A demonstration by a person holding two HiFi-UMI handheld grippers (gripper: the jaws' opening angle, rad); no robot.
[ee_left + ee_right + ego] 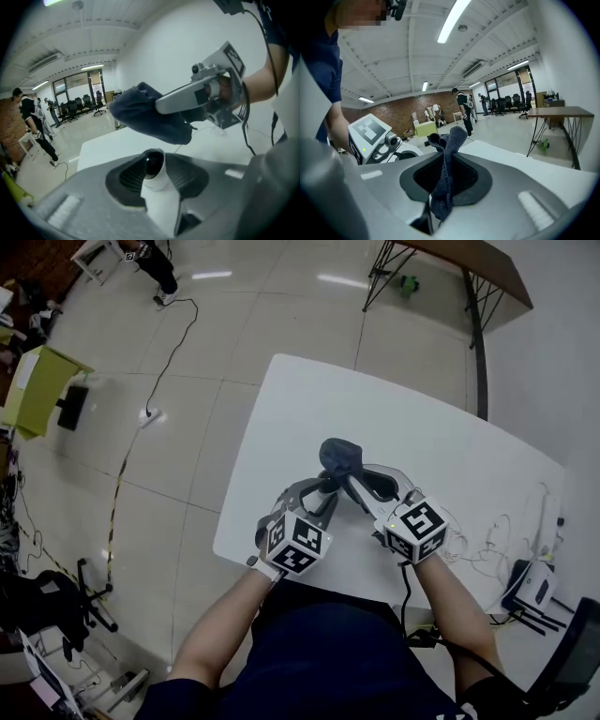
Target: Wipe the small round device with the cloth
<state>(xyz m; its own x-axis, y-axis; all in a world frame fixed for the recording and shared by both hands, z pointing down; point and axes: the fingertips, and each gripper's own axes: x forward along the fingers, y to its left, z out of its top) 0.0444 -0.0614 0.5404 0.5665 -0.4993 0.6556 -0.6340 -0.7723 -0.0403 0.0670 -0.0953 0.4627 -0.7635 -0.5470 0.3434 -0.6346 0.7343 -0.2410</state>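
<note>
Left hand-held gripper (153, 165) clamps small round camera (158, 190). Right hand-held gripper (444, 165) clenched on dark blue cloth (448, 143), just above lens, no contact. Wipe judged outstanding.

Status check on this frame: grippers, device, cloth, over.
Left gripper shut on small round device. Right gripper shut on cloth. Cloth above device, not touching. Nothing between them.

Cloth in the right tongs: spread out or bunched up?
Bunched up. The right tongs pinch the dark cloth into a narrow crumpled strip, its free end wadded beyond the tips.
</note>
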